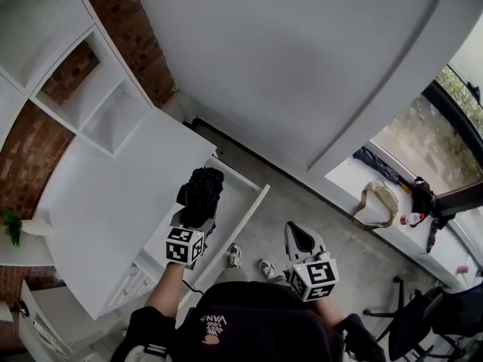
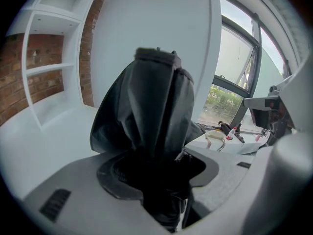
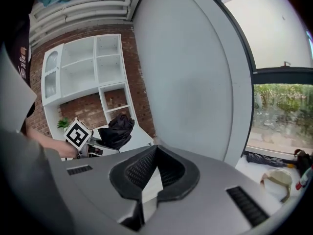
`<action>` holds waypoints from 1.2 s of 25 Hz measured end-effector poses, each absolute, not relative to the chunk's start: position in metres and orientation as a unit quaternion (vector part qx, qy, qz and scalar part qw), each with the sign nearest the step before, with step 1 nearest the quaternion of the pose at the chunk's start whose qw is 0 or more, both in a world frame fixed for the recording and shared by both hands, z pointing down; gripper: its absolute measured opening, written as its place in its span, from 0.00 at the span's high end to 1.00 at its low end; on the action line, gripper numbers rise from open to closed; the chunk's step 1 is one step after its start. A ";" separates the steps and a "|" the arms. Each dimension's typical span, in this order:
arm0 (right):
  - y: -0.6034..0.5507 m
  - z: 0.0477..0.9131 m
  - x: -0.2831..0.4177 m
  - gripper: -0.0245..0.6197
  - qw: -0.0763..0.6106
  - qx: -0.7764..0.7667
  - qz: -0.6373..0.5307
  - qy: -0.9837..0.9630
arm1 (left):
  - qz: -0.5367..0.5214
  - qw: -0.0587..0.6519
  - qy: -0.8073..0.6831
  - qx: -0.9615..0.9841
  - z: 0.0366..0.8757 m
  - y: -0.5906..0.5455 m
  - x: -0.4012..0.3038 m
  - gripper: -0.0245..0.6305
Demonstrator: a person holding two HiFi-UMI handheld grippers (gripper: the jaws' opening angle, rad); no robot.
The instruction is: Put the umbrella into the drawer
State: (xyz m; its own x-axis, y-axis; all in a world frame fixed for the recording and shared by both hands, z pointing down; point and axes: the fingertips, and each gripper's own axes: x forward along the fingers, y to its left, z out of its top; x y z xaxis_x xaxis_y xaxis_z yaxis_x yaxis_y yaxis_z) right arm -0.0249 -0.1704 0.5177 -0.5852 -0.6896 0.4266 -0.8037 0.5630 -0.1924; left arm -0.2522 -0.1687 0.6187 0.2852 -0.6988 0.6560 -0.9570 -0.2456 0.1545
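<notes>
A black folded umbrella is clamped in my left gripper, whose jaws are shut on its lower end. In the head view it hangs just above the near end of the open white drawer, which is pulled out of the white cabinet. The right gripper view shows the umbrella in the distance at the left. My right gripper is to the right of the drawer, over the floor. Its tips are together with nothing between them.
White shelving against a brick wall stands behind the cabinet. A small plant sits at the far left. A curved white wall rises ahead. The window ledge holds a bag and a bottle. A black chair stands at the lower right.
</notes>
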 end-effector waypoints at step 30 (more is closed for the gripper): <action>-0.167 0.569 -0.001 0.96 0.183 0.498 0.252 -0.809 | 0.414 0.376 -0.425 0.712 0.804 -0.189 -0.227 0.61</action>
